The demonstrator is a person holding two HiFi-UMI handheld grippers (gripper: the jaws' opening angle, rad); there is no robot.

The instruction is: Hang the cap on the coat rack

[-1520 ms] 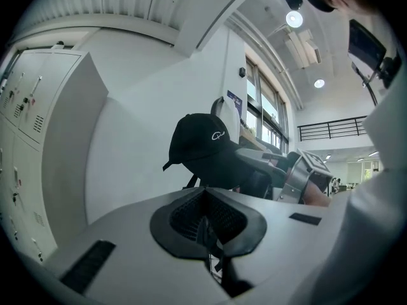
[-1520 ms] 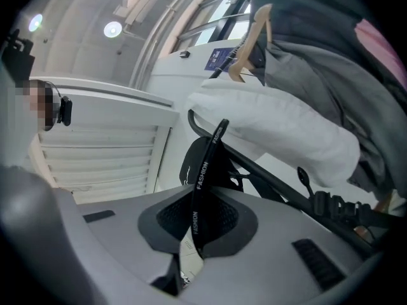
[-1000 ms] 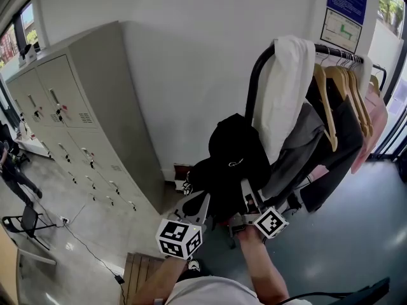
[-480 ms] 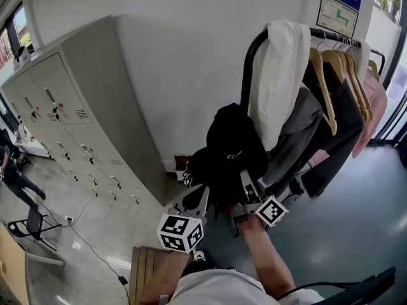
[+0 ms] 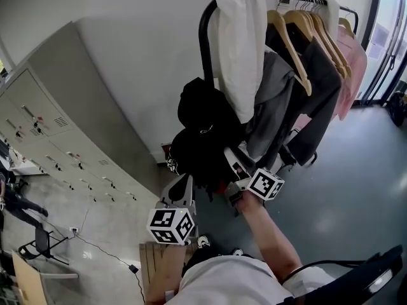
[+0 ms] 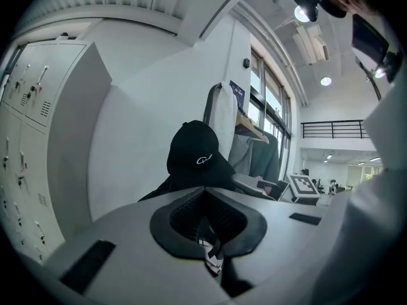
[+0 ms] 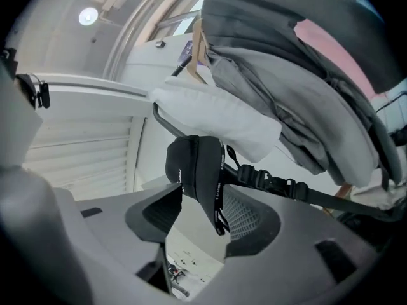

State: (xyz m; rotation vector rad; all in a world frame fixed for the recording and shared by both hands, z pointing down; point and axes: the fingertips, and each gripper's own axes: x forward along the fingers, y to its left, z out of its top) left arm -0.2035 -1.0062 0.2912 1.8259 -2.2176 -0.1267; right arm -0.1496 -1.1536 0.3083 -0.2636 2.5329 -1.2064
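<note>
At left end of coat rack, black cap hangs against upright tube. White garment, draped over top bend, just beside it; black bag below. Right claw reaches up to cap: jaws wide apart, just been opening, cap's brim between them, pads not clamped on it. Left claw just under bag, jaws closed together, nothing held. Grey lockers along wall at left.
</note>
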